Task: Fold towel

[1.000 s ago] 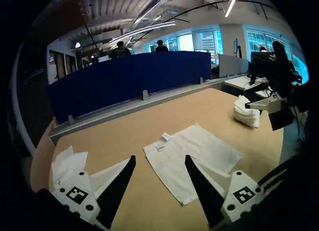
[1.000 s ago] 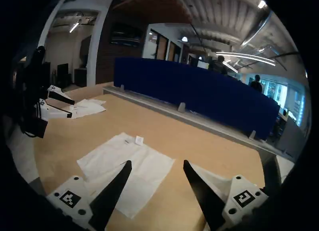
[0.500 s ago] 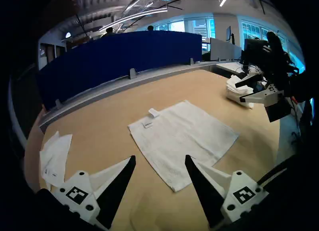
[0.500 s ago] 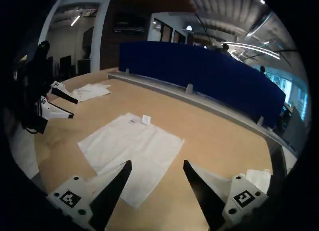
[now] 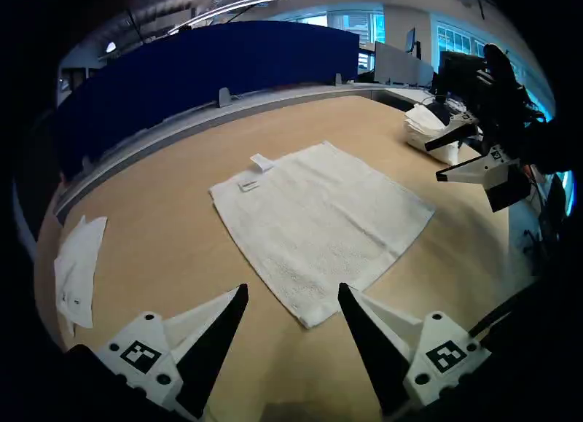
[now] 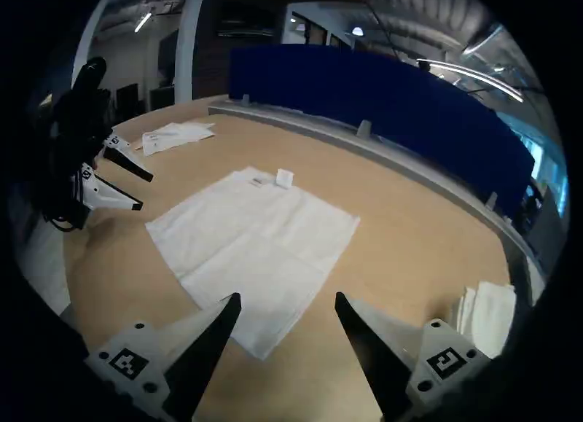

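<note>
Bare surface (image 5: 160,240) all round the flat towel (image 5: 321,211). Obstacles: folded stack (image 5: 428,130) near right edge, loose cloth (image 5: 76,269) at left edge, blue divider (image 5: 197,65) along the back.

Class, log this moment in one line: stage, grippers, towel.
stage: pre-grasp | towel: flat, unfolded, on wooden table | left gripper: open, aimed at a corner | right gripper: open, aimed at another corner

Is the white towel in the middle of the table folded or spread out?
Spread out. The towel lies flat on the table as one open sheet, all four corners out, no layer doubled over.
</note>
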